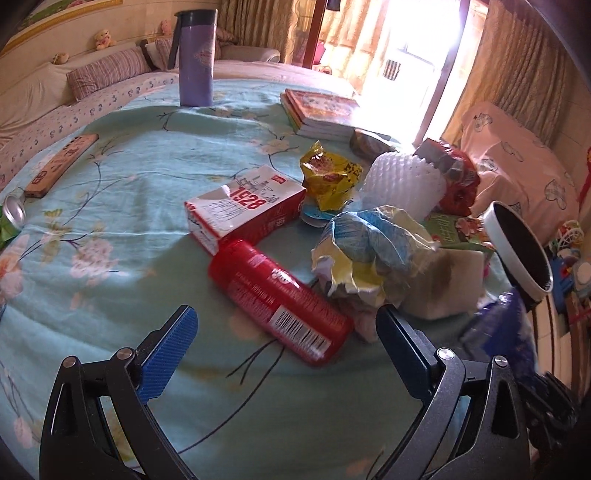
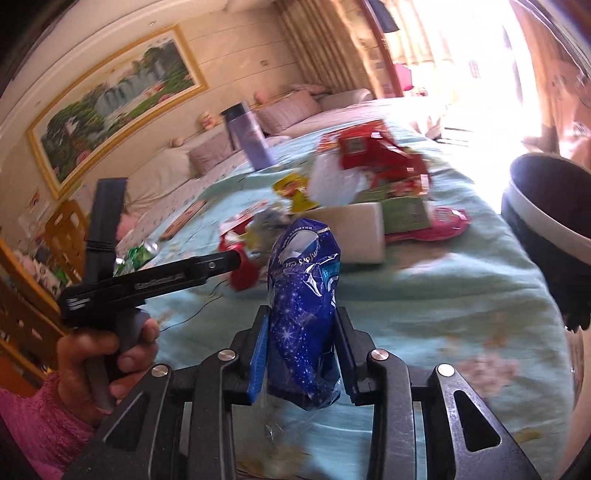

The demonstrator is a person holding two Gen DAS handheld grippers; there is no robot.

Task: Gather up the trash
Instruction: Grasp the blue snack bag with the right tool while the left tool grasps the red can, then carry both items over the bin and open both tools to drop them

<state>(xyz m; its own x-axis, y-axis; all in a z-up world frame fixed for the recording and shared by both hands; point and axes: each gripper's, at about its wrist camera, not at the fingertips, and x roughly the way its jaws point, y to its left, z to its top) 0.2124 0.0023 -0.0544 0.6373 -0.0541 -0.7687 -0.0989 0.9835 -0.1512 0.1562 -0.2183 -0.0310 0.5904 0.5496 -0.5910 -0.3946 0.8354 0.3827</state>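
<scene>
Pinching the blue wrapper (image 2: 303, 325) in my right claw (image 2: 301, 354), I carry it toward the bin (image 2: 546, 221) at the table's (image 1: 110, 295) edge; my left claw (image 1: 284, 354) hangs spread above the red can (image 1: 277, 299), ready.

This is a home bedroom. Ahead of the left jaws a floral turquoise bedspread (image 1: 122, 177) stretches away to striped pillows (image 1: 107, 70) and small plush toys (image 1: 103, 38) on the headboard ledge, with gold curtains (image 1: 255, 22) and a sunlit balcony door (image 1: 417, 55) beyond. To the upper left of the right jaws a gold-framed waterfall painting (image 2: 114, 103) hangs on the wall over the bed, and a wooden chair (image 2: 66, 236) stands by the bedside.
</scene>
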